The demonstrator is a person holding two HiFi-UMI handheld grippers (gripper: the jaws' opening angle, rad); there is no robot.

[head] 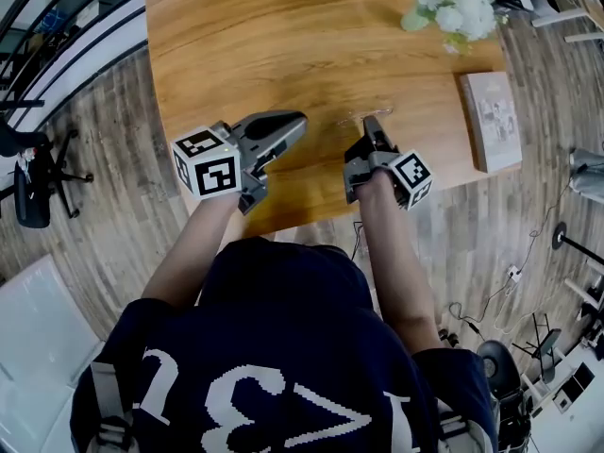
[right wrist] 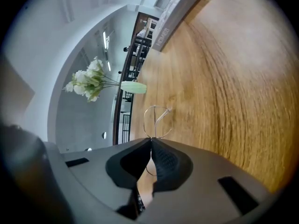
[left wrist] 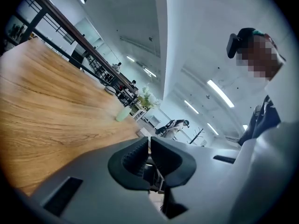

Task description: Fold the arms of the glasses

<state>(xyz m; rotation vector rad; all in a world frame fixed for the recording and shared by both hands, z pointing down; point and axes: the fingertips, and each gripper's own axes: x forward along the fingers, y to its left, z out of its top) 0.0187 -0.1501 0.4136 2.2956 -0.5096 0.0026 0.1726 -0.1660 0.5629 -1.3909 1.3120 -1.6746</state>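
Observation:
The glasses [right wrist: 157, 120] are a thin wire frame, faint in the head view as the glasses [head: 366, 115] on the wooden table [head: 255, 45]. My right gripper [right wrist: 151, 141] is shut, and the wire runs between its pads, with one lens loop sticking out past the tips just above the wood. Seen from the head, the right gripper [head: 370, 125] points away from me at the table's near middle. To its left the left gripper [head: 300, 123] hovers over the table. In its own view the left gripper [left wrist: 149, 141] is shut with nothing between the pads. Whether the arms are folded is too fine to see.
A pale green vase of white flowers [head: 455, 8] stands at the far right, and a book [head: 493, 121] lies near the right edge. The table's near edge runs just under both grippers. Floor, chairs and cables surround the table.

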